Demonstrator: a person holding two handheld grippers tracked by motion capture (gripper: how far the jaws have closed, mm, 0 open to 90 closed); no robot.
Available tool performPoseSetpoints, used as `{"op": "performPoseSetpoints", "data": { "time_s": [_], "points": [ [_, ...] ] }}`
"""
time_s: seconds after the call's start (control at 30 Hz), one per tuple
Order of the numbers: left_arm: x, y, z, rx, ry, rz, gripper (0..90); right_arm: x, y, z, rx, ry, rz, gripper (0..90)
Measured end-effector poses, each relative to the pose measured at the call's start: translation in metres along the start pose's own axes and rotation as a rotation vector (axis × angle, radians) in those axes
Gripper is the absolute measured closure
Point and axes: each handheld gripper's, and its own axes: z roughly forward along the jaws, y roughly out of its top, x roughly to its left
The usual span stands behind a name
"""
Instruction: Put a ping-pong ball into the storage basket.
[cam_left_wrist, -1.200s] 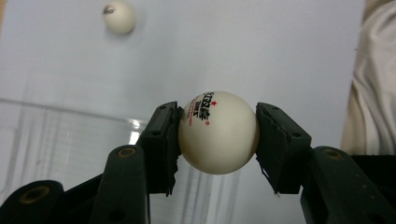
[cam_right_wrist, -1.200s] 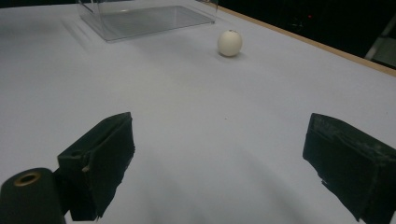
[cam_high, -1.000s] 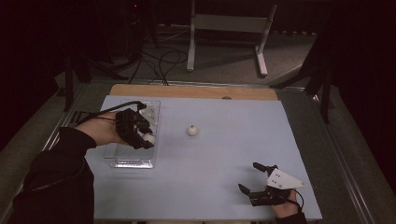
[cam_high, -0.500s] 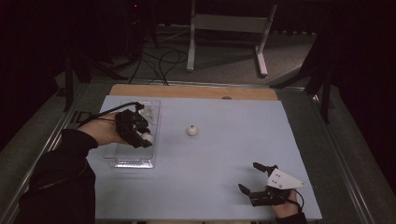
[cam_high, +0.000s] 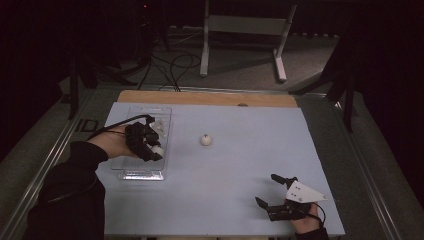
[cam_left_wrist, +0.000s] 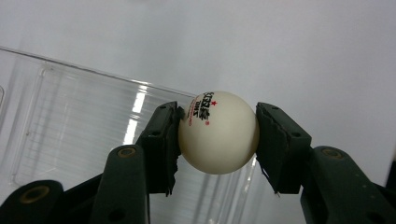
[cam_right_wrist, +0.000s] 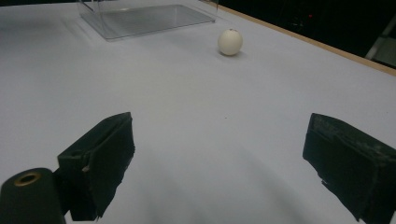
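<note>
My left gripper (cam_high: 154, 150) hangs over the right edge of a clear plastic tray (cam_high: 131, 172) at the table's left, shut on a white table-tennis ball (cam_left_wrist: 218, 132) (cam_high: 157, 149) with red and black print. Both pads press on the ball's sides, and the tray (cam_left_wrist: 84, 126) lies just beneath it. A second white ball (cam_high: 205, 140) (cam_right_wrist: 229, 41) rests alone on the pale blue mat near the table's middle. My right gripper (cam_high: 270, 190) (cam_right_wrist: 219, 163) sits low at the front right, open with nothing between its jaws, pointing toward that loose ball.
The pale blue mat (cam_high: 240, 165) covers the table, with a wooden strip (cam_high: 210, 98) along its far edge. Beyond the table stand a white frame's legs (cam_high: 242, 45) and dark cables on the floor. The tray (cam_right_wrist: 144, 18) lies far ahead in the right gripper view.
My left gripper has sunk a little toward the tray with the ball still in it. The right gripper and the loose ball have stayed where they were.
</note>
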Motion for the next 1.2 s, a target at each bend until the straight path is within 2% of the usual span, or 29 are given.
{"op": "performPoseSetpoints", "data": {
  "time_s": [0.53, 0.83, 1.2],
  "points": [
    [0.005, -0.014, 0.022, 0.008, -0.025, -0.009, 52.3, 0.000, 0.000, 0.000, 0.002, 0.000, -0.001, 8.7],
    [0.007, -0.017, 0.031, 0.012, -0.010, 0.004, 52.2, 0.000, -0.001, 0.001, 0.003, -0.001, -0.001, 8.7],
    [0.008, -0.019, 0.039, 0.021, -0.008, -0.008, 52.1, 0.000, -0.001, 0.000, 0.004, -0.001, -0.002, 8.7]
  ]
}}
